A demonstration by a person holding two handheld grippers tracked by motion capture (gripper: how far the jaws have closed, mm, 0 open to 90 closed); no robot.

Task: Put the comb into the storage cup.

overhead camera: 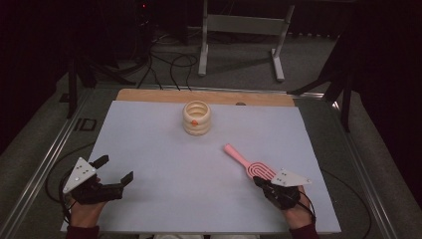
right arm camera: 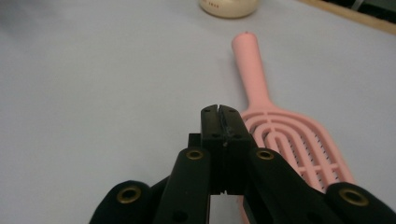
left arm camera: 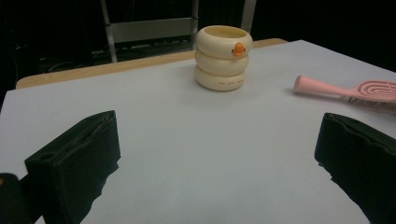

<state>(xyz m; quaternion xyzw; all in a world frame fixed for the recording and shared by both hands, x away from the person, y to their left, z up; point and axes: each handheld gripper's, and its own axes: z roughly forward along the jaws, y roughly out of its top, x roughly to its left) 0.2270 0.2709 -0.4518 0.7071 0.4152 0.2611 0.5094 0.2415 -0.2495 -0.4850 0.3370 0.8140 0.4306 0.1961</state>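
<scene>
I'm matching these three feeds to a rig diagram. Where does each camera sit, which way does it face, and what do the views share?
High view: above the person's side, looking forward and down at the white table sheet; both hands, left gripper, right gripper.
Left gripper view: rides the left gripper, facing the cream ringed duck-face cup; own black fingers wide apart.
Right gripper view: rides the right gripper, closed beside the pink plastic hairbrush.
All share the cup and hairbrush.

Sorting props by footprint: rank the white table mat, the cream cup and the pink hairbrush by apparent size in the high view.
1. White table mat, by far the largest.
2. Pink hairbrush, longer than the cup is wide, though the right gripper hides its near end.
3. Cream cup, smallest; it sits farther from the camera, so this gap is unsure.
</scene>
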